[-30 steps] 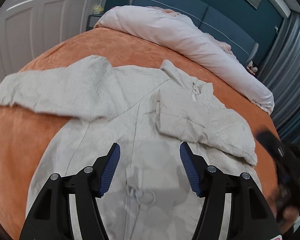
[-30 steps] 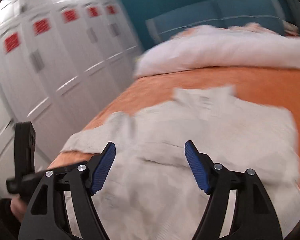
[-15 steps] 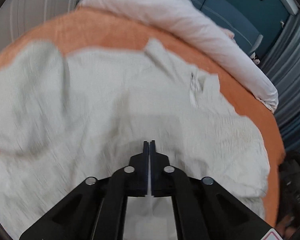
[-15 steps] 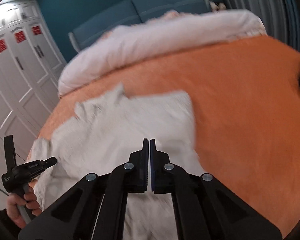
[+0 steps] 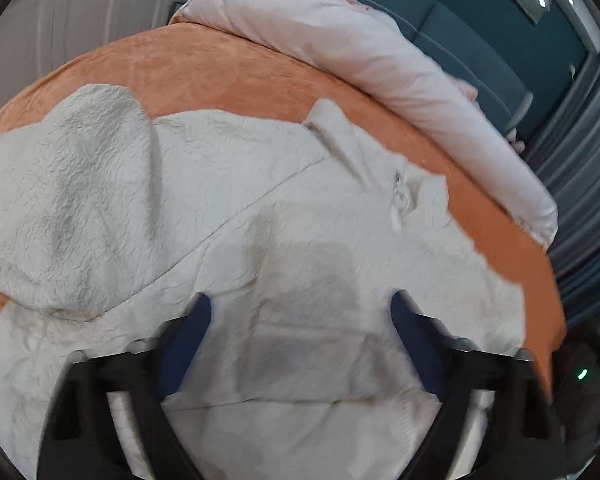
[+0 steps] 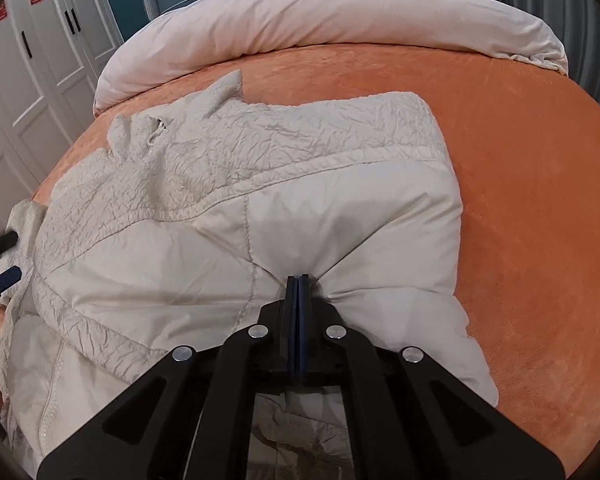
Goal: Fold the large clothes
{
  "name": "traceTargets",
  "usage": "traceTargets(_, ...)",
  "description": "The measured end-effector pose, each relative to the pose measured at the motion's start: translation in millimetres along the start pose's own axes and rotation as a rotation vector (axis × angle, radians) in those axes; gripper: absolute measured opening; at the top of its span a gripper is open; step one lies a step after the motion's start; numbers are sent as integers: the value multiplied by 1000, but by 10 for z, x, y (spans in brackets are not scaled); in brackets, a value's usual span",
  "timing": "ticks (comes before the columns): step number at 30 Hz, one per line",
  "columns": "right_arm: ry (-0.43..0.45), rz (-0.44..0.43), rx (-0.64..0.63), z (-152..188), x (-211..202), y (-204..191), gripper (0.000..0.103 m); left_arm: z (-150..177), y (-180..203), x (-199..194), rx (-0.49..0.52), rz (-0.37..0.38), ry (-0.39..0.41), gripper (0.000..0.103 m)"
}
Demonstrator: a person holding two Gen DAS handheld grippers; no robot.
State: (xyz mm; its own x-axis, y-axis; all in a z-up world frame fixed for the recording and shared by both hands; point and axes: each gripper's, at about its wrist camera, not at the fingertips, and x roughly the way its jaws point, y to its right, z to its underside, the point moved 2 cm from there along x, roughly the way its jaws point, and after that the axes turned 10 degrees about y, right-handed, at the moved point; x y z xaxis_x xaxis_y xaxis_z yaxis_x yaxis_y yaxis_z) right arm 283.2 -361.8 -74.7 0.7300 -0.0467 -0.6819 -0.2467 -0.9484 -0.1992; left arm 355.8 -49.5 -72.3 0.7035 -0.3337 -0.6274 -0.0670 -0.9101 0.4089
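With right gripper (image 6: 297, 280) pinched on the jacket (image 6: 340, 216) and left gripper (image 5: 300, 320) just reopened wide over it, carry the near hem evenly toward the far collar.

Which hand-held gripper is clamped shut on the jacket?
The right hand-held gripper, pinching jacket fabric; the left one has just opened wide.

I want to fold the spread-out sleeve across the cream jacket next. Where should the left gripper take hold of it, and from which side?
Probably at the sleeve's outer end, near the left edge of the left wrist view. It lies flat on the orange bedspread, so the left gripper, jaws just opened and holding nothing, could come down from above onto its edge and pinch the layers. The cuff itself is out of frame.
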Motion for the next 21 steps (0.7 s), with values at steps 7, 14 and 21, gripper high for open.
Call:
traceTargets(7,60,-12,-20,-121,-187,-85,3,41,170,283,73,21,-72,22)
traceTargets(14,180,-68,36,-483,-499,-157,3,-263,153,-175,175,-19,127,18)
traceTargets(21,82,31,-1,-231,-219,-78,2,228,-44,227,266,-129,45,21)
